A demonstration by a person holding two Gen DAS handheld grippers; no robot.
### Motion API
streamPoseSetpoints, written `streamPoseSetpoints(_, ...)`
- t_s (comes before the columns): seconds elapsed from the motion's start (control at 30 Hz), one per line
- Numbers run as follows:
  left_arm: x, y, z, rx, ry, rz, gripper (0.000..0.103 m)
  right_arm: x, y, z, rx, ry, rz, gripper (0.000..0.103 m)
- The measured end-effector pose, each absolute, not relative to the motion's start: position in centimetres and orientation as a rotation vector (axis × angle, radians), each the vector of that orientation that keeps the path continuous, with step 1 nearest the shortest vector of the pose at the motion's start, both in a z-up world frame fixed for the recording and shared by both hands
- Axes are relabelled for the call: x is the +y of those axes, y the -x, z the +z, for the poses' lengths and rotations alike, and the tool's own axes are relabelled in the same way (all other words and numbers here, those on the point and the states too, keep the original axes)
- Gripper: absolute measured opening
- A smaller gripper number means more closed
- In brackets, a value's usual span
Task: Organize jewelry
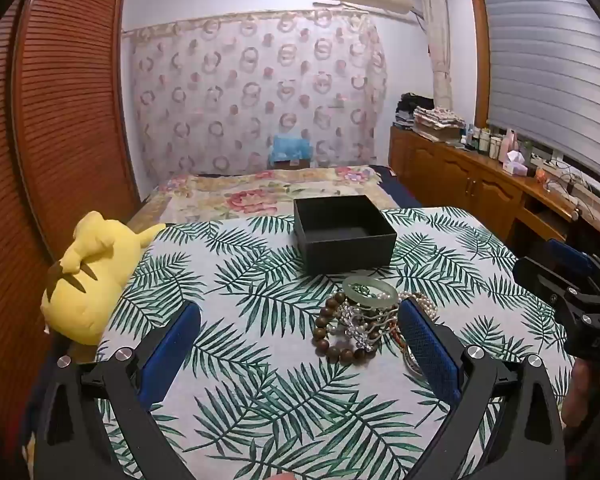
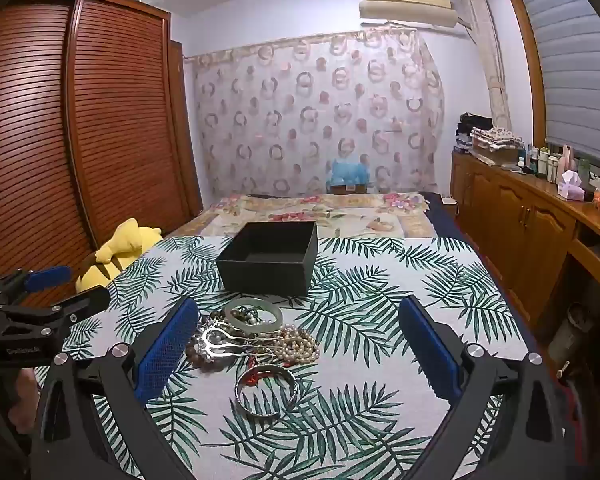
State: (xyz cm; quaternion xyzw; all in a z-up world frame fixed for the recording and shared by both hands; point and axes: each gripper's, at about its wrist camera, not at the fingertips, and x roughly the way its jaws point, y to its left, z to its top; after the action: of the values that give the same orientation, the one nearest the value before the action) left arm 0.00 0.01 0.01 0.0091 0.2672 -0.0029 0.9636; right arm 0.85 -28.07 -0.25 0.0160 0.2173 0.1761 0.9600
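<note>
Two tools (image 1: 300,344) (image 2: 298,344) spread, above jewelry pile (image 2: 252,336)

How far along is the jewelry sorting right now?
Nothing looks done: the black box sits open and empty. Nothing is in hand either; the left gripper and right gripper are both open. The whole pile remains on the cloth: jade bangle, wooden bead bracelet, pearl strand, silver bangle.

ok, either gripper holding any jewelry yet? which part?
Nothing held. Left gripper and right gripper are both open with nothing between the fingers; the jewelry pile lies on the tablecloth before the black box.
</note>
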Motion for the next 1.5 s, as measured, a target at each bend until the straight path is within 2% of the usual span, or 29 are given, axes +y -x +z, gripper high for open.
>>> streamPoseSetpoints(1.5, 0.0, 0.1, 1.3, 0.517, -0.007, -0.017, 0.095, -28.1, -0.8, -0.1, 0.438, -0.033, 0.359, 0.100)
